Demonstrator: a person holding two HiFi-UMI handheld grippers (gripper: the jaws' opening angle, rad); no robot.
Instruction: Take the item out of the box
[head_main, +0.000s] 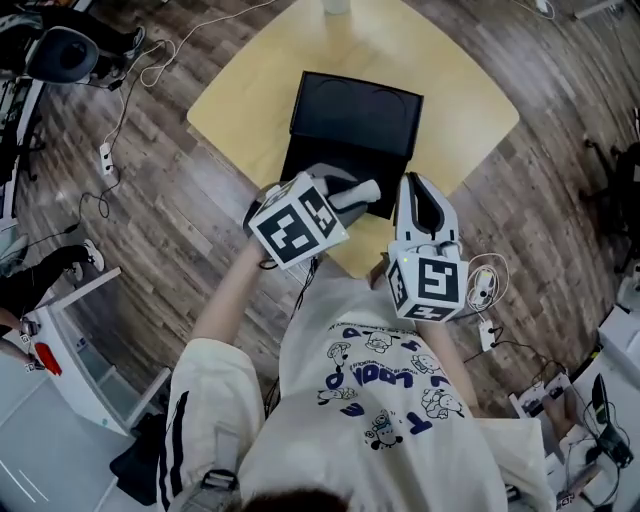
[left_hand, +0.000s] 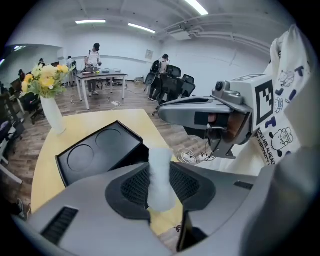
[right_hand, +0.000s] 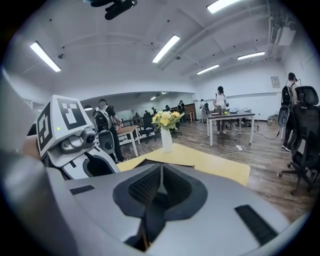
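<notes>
Your left gripper (left_hand: 160, 167) is clamping the pale item (left_hand: 161, 186) at its middle; it is probably light and soft, needing gentle pressure, while your right gripper (right_hand: 161, 172) is sitting closed on nothing

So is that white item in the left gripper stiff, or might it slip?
The white item stands straight past the left gripper unsupported, so probably stiff. It looks slim, likely light. Its smooth-looking surface could slip.
</notes>
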